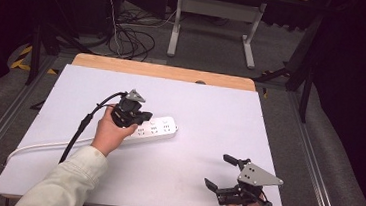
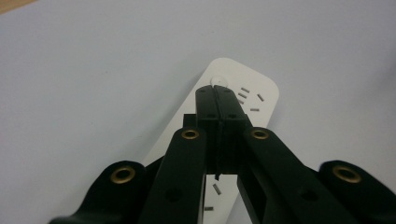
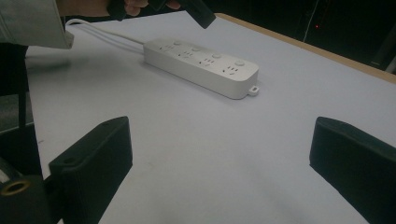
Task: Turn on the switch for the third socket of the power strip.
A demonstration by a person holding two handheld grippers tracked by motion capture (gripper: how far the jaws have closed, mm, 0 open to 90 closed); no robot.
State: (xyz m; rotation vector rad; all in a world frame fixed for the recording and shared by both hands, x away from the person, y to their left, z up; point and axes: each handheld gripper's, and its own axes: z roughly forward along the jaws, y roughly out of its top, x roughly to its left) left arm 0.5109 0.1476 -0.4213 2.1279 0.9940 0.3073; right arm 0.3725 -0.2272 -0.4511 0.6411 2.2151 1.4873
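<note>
the white power strip [image 1: 154, 129] is lying flat near the middle of the white table top [image 1: 210, 110], showing a row of sockets, each with a round button, and a white cord trailing off to the left; the left gripper [image 1: 136, 121] is hovering over it with jaws pressed together on nothing; the right gripper [image 1: 222, 172] is resting well apart at the near edge, jaws spread wide; cables [image 1: 131, 41] are lying on the grey floor beyond
</note>
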